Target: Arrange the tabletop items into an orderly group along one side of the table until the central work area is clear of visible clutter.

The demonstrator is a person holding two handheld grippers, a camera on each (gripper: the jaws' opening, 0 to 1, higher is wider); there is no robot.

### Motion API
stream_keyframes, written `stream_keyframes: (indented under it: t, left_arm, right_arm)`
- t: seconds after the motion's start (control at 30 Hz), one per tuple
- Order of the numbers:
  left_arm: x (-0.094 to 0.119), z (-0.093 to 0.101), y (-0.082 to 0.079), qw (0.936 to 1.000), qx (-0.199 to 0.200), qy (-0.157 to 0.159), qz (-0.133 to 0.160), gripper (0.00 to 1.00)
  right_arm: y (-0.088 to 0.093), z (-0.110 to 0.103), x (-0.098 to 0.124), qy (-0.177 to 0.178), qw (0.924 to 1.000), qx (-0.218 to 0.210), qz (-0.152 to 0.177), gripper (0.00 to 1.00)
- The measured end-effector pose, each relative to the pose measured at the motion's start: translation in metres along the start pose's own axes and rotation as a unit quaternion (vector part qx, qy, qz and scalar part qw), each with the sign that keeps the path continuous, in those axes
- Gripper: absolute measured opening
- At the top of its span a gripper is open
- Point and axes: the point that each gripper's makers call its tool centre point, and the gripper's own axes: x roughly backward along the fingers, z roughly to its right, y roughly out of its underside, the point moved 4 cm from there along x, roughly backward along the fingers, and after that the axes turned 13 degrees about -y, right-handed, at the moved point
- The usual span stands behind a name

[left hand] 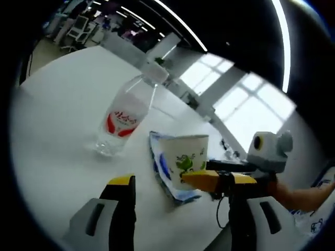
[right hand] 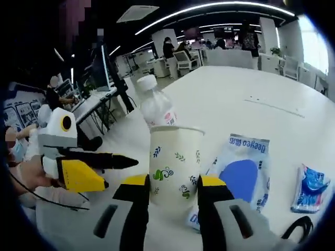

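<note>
The right gripper fingers bracketed the paper cup, seemingly gripping it, so a low, upright slide suited, clear of the tissue pack beside and water bottle beyond; the left gripper gaped empty.

A matt paper cup printed with green leaves stands on a smooth white desk with a dull sheen. Behind it rises a clear plastic bottle, glossy, with a white ribbed-looking cap and a red-and-white film label. A crinkled blue-and-white plastic pack catches the light beside the cup; a smaller glossy blue packet lies further off. The right gripper and left gripper are hard grey plastic, their tips yellow and matt.
</note>
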Motion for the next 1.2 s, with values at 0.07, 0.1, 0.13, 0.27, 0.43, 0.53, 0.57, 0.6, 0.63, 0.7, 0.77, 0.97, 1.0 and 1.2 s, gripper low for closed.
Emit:
stream_keyframes:
  t: [0.07,0.1,0.13,0.27,0.43,0.53,0.57,0.6,0.63,0.7,0.77,0.97,1.0,1.2]
  left_arm:
    - [-0.003,0.005,-0.004,1.0000,0.006,0.006,0.003,0.68]
    - [-0.004,0.008,-0.006,0.9999,0.004,0.010,0.005,0.68]
    - [-0.006,0.011,-0.006,0.9999,0.006,0.013,0.004,0.68]
    - [-0.011,0.019,-0.006,0.9997,0.005,0.023,-0.002,0.67]
    - [-0.015,0.024,-0.003,0.9996,-0.003,0.028,-0.010,0.65]
    - [-0.016,0.025,-0.004,0.9995,-0.003,0.030,-0.009,0.62]
    - [-0.017,0.025,-0.004,0.9995,-0.003,0.030,-0.011,0.62]
    - [-0.018,0.025,-0.004,0.9994,-0.003,0.030,-0.013,0.62]
    - [-0.018,0.025,-0.003,0.9994,-0.005,0.030,-0.016,0.61]
    - [-0.018,0.025,-0.003,0.9993,-0.008,0.031,-0.017,0.59]
    - [-0.019,0.026,-0.003,0.9992,-0.008,0.034,-0.018,0.57]
    - [-0.022,0.024,-0.005,0.9990,-0.010,0.038,-0.021,0.52]
    - [-0.022,0.024,-0.005,0.9990,-0.010,0.039,-0.022,0.50]
    - [-0.023,0.021,-0.005,0.9991,-0.017,0.033,-0.023,0.44]
  right_arm:
    - [0.001,-0.004,0.002,0.000,0.9999,0.009,0.008,0.33]
    - [0.001,-0.005,0.003,0.000,0.9999,0.008,0.008,0.33]
    - [0.003,-0.005,0.002,-0.001,0.9999,0.007,0.008,0.33]
    - [0.006,-0.004,0.000,-0.003,0.9999,0.000,0.011,0.33]
    - [0.005,-0.008,0.003,-0.005,0.9997,-0.007,0.023,0.33]
    - [0.005,-0.009,0.003,-0.009,0.9997,-0.002,0.022,0.33]
    - [0.004,-0.011,0.003,-0.010,0.9996,-0.001,0.025,0.33]
    - [0.004,-0.011,0.003,-0.012,0.9996,-0.002,0.024,0.33]
    - [0.004,-0.013,0.003,-0.016,0.9995,-0.009,0.024,0.33]
    - [0.003,-0.015,0.004,-0.020,0.9993,-0.009,0.029,0.33]
    - [0.002,-0.019,0.003,-0.023,0.9994,0.004,0.026,0.33]
    - [0.004,-0.025,0.003,-0.028,0.9993,0.009,0.024,0.33]
    - [0.004,-0.026,0.003,-0.028,0.9993,0.012,0.023,0.33]
    - [0.006,-0.027,0.004,-0.026,0.9992,0.018,0.022,0.34]
